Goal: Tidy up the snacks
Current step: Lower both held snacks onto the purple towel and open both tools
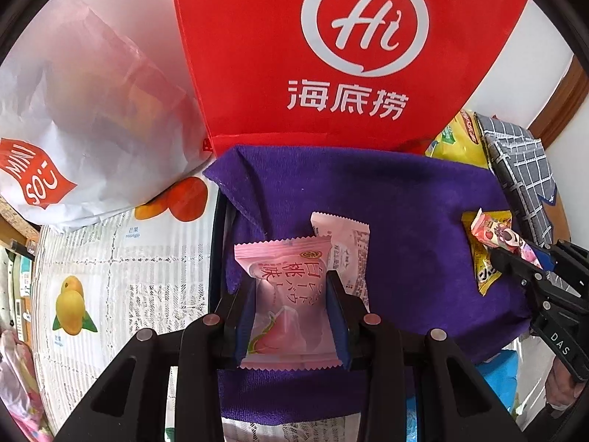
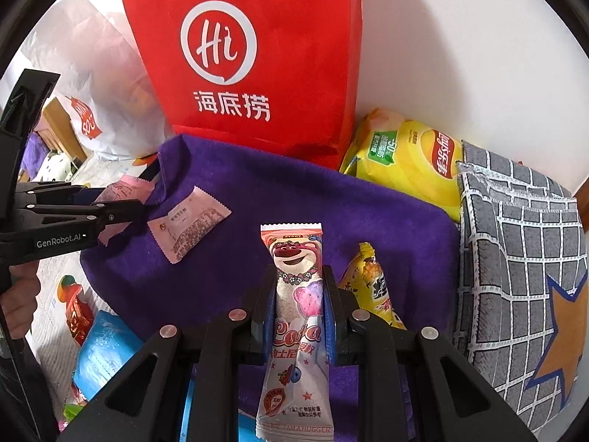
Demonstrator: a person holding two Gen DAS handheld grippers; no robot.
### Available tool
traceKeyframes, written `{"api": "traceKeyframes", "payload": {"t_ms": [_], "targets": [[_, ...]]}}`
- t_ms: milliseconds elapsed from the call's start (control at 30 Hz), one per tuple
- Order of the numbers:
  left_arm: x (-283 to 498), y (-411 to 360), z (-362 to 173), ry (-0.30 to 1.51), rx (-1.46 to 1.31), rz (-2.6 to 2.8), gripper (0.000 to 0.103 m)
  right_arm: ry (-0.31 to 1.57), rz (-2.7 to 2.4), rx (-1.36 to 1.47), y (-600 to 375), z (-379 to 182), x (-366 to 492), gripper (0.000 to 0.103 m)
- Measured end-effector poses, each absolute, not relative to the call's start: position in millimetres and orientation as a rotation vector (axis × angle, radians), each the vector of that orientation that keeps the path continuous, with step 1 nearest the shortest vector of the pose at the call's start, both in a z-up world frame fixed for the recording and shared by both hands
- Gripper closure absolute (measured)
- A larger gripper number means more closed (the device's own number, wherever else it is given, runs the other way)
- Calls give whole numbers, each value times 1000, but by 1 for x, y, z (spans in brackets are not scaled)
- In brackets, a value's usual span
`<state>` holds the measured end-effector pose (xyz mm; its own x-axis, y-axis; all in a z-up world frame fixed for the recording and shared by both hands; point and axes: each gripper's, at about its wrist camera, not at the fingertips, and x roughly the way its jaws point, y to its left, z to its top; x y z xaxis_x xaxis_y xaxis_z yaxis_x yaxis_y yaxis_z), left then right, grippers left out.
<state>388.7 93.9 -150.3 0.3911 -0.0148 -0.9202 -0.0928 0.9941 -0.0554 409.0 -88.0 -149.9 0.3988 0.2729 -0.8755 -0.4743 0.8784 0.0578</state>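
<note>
Left tool (image 1: pixel 291 280) clamps crinkly pink packet (image 1: pixel 287 294), right tool (image 2: pixel 294 276) grips glossy bear wrapper (image 2: pixel 296 316), perhaps fleecy purple cloth (image 2: pixel 257 199).

bright even light, sharp centre, fisheye-warped dark edges.

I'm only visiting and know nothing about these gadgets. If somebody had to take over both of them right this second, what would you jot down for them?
Left gripper: fingers shut on a pink peach snack packet, held over the purple cloth.
Right gripper: fingers shut on a pink bear snack stick, also over the cloth.
On the cloth: a pale pink packet lying loose and a yellow snack packet beside the right gripper.
Behind the cloth: a red bag, a white bag, a yellow chip bag.
Done: two snacks picked up.
Left: place both held snacks, then sort the two loose ones. Where they belong isn't clear from here.
</note>
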Motion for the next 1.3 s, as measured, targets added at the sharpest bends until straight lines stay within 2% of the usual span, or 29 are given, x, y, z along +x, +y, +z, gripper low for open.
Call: {"api": "traceKeyframes", "payload": {"t_ms": [1300], "targets": [[391, 87, -157, 1204, -84, 32, 67, 1076, 475, -236, -85, -155, 409, 77]]}}
